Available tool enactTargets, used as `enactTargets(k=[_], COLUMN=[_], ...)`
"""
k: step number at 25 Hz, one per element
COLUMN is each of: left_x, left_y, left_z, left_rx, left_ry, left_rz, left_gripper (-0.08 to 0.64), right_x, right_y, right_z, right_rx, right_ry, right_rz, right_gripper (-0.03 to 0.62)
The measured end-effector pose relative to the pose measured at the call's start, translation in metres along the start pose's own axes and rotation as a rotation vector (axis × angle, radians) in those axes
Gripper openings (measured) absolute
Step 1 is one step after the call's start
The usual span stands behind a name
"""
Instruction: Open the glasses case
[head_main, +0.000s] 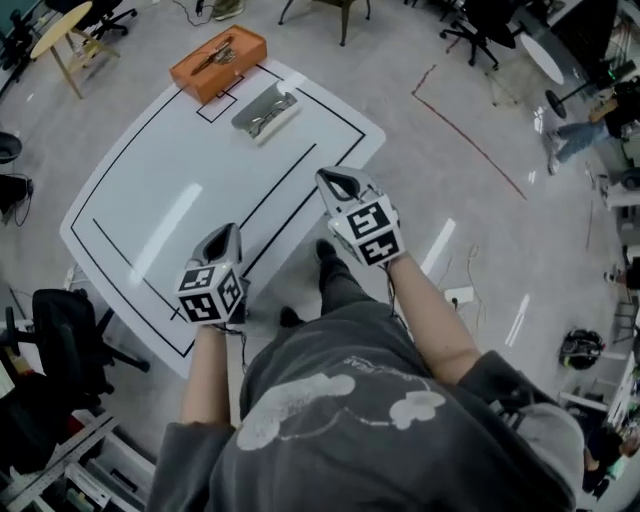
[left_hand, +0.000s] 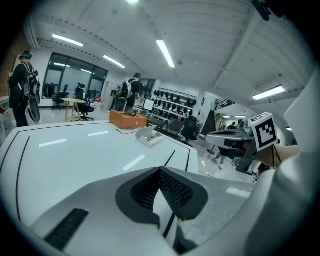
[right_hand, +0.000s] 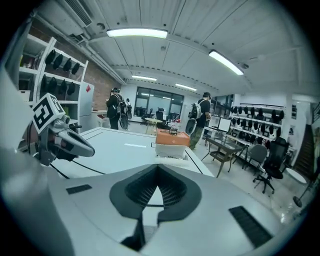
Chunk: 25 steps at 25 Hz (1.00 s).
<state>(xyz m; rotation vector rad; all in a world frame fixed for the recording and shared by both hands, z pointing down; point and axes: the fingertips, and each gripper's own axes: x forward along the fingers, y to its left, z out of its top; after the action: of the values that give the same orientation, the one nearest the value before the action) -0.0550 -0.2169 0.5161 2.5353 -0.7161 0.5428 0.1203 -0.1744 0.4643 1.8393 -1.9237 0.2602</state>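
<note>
The glasses case (head_main: 266, 110) lies open on the far part of the white table (head_main: 150, 200), lid raised, with what looks like glasses inside. It shows small and far off in the left gripper view as a white case (left_hand: 150, 136) and in the right gripper view as a white case (right_hand: 170, 150). My left gripper (head_main: 225, 233) is over the table's near edge, far from the case, jaws shut on nothing (left_hand: 160, 170). My right gripper (head_main: 339, 181) hangs off the table's right edge, also shut and empty (right_hand: 158, 168).
An orange box (head_main: 218, 62) stands just behind the case at the table's far corner. A black office chair (head_main: 62, 335) is at the table's near left. Two people (right_hand: 202, 119) stand beyond the table, near chairs and shelves.
</note>
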Motion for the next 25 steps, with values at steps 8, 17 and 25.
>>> enactTargets(k=[8,17,25], left_x=[-0.018,-0.041,-0.080], left_y=[-0.020,-0.061,-0.118], left_z=[0.002,-0.016,-0.044], left_rx=[0.011,0.016,-0.016], left_ry=[-0.018,-0.022,-0.064], left_rz=[-0.050,0.003,0.037], left_gripper=[0.003,0.003,0.003], right_x=[-0.046,-0.084,-0.148], right_y=[0.005,0.011,0.028], right_z=[-0.030,-0.040,-0.070], right_rx=[0.069,0.079,0.060], right_ry=[0.043,0.002,-0.013], right_rz=[-0.059,-0.013,0.041], right_gripper=[0.000,-0.002,-0.002])
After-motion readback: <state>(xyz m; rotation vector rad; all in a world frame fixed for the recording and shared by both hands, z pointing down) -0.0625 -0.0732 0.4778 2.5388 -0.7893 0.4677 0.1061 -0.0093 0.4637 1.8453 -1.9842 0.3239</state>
